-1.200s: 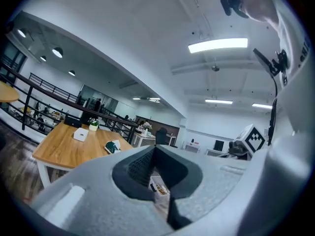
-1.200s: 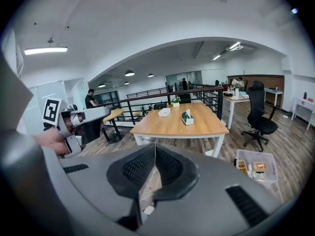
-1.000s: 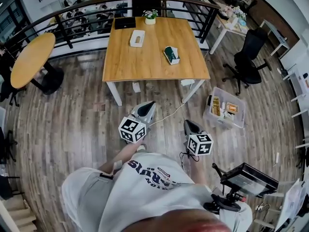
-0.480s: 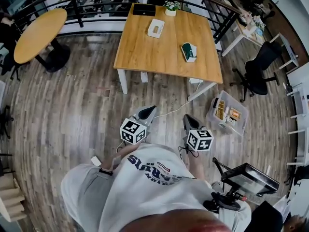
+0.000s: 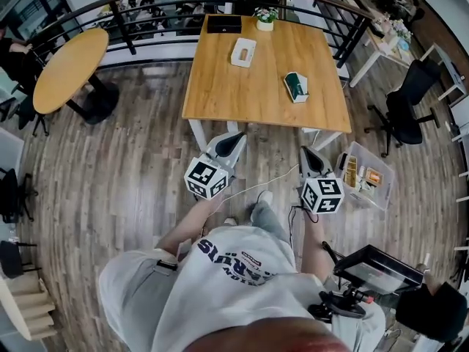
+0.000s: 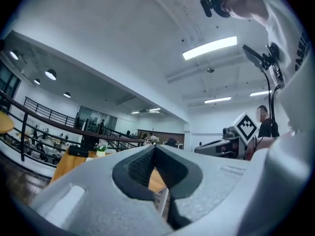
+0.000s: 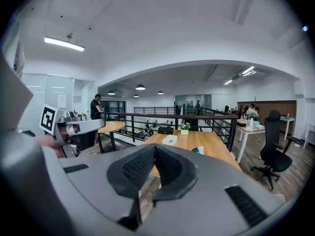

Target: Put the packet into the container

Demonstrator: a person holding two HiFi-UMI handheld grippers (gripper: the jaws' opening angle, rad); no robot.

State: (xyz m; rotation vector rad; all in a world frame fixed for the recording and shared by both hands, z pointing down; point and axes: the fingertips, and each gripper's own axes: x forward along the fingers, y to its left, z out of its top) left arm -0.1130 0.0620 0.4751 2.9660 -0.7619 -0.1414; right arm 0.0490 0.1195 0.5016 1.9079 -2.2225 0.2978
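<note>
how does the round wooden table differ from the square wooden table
The round wooden table stands on one black pedestal; the square wooden table has white legs. The round one looks smaller than the square one. The square one carries boxes and a potted plant; the round one shows nothing on top. Both have light wood tops.

Bright ceiling strip lights [image 6: 209, 48], sharp, fisheye-warped edges

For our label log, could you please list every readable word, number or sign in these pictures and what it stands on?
No text can be read for certain.
Shirt: large print, upside down, not legible.
Green packet: print too small.
Marker cubes: black-and-white squares, no letters.
</note>
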